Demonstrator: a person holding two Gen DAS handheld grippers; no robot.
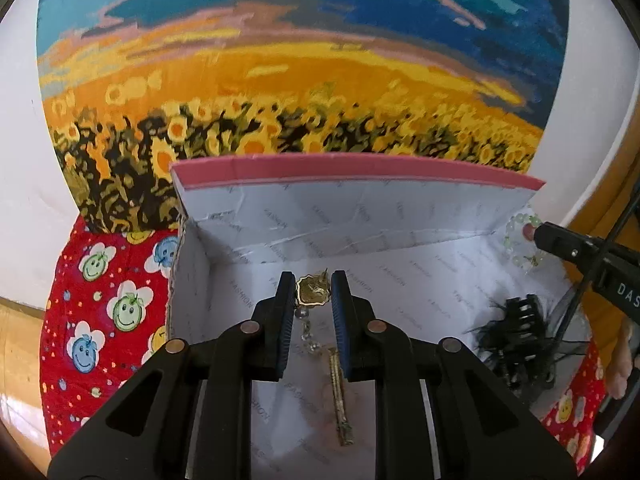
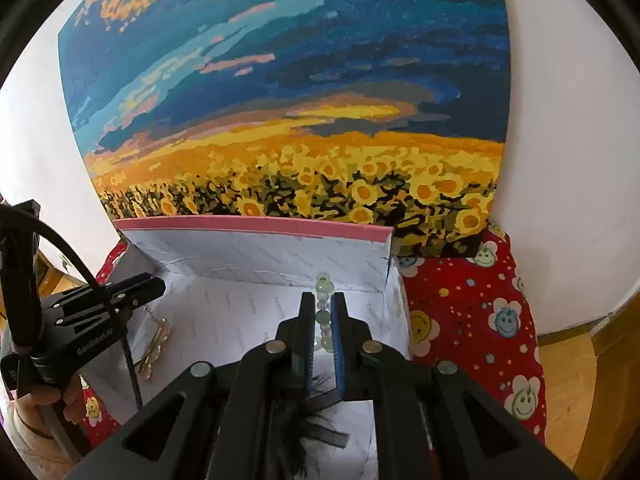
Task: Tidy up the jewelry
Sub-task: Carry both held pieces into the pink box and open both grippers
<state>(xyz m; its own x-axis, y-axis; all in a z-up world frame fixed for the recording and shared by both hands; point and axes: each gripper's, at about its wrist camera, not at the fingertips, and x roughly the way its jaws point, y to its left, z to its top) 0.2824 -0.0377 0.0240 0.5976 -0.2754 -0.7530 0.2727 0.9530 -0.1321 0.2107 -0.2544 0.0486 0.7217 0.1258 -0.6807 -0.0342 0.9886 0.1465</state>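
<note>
An open white-lined box (image 1: 400, 280) with a pink rim stands on a red smiley cloth. My left gripper (image 1: 313, 294) is inside it, jaws shut on a gold earring (image 1: 312, 291) with a clear bead drop. A gold hair clip (image 1: 339, 396) lies on the box floor below it. My right gripper (image 2: 320, 320) is shut on a pale green bead bracelet (image 2: 323, 312) over the box's right end (image 2: 384, 308). The bracelet also shows in the left wrist view (image 1: 520, 240). A black feathered hair claw (image 1: 516, 340) lies in the box at the right.
A sunflower-field painting (image 1: 280, 80) leans against the white wall behind the box. The red smiley cloth (image 2: 472, 320) covers the surface around the box. Wooden floor (image 2: 568, 360) shows at the right. A hand holds the left gripper's handle (image 2: 40, 396).
</note>
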